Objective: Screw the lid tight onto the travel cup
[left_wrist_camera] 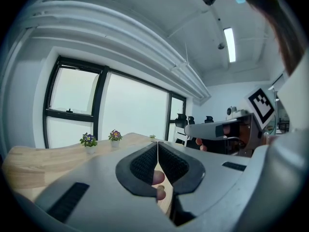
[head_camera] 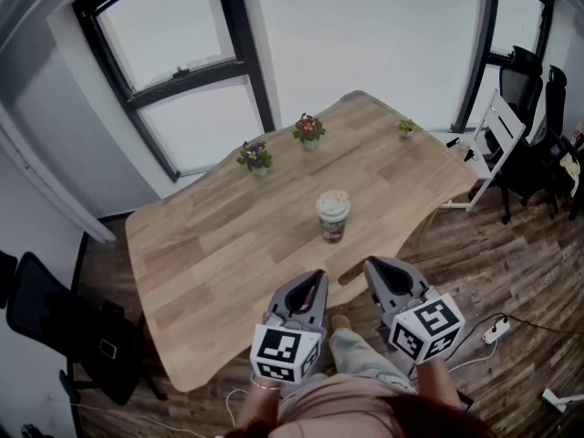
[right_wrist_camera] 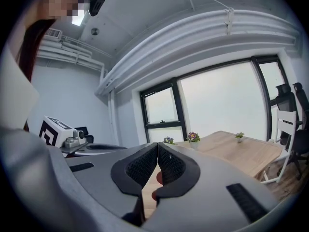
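Wooden table (head_camera: 210, 245) holds travel cup (head_camera: 333, 215); our left claw (head_camera: 313, 279) and right claw (head_camera: 376, 267) sit closed, empty. Reaching in like that, we risk toppling it.

Bare tabletop (head_camera: 210, 245) lies open all round the travel cup (head_camera: 333, 215), leaving a clear lane to it from my left gripper (head_camera: 318, 276) and right gripper (head_camera: 371, 265) at the near edge. Beyond the cup and well apart from it, the left pot (head_camera: 255, 158), middle pot (head_camera: 309, 130) and right pot (head_camera: 407, 128) line the far edge. A white chair (head_camera: 493, 140) stands off the tabletop, far right of the cup.
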`<state>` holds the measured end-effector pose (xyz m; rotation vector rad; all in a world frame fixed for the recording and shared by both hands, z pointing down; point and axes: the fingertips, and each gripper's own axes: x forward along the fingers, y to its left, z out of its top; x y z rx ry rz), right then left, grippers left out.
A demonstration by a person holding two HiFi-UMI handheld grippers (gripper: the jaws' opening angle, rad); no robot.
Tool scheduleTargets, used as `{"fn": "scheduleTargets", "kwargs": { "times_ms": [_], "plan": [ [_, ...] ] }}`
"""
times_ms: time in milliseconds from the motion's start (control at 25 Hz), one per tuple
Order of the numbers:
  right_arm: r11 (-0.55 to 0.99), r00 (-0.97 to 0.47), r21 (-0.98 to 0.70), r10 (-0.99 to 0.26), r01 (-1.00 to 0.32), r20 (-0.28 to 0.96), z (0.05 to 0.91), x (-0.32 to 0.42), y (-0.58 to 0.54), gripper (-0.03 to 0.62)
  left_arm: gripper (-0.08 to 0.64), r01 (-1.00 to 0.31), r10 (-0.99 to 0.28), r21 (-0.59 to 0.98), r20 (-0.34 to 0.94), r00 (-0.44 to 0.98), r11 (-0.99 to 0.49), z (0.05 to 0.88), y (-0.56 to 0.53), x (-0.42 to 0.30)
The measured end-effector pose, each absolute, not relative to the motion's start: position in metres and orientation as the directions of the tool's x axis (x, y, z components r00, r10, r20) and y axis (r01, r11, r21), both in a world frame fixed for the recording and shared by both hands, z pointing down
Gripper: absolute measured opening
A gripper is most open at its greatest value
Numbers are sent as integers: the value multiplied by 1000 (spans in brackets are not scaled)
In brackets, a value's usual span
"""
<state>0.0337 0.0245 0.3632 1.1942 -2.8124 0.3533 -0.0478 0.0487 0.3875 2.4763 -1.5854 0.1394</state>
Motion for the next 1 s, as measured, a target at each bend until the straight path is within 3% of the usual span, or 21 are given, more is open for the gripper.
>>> {"fn": "scheduleTargets", "kwargs": {
  "times_ms": [280, 680, 1000],
  "plan": [
    [691, -714, -181, -681, -700, 163, 366, 28, -19, 0, 6, -901, -877, 130, 206, 434, -415, 398, 6, -52],
    [759, -776, -171, -594, -628, 212, 380, 17, -68, 5, 114, -889, -844, 132, 279, 458, -439, 429, -44, -51],
    [824, -824, -152, -496, -546, 274, 402, 1, -97, 109, 200, -877, -810, 121, 344, 476, -464, 467, -75, -54]
  ]
}}
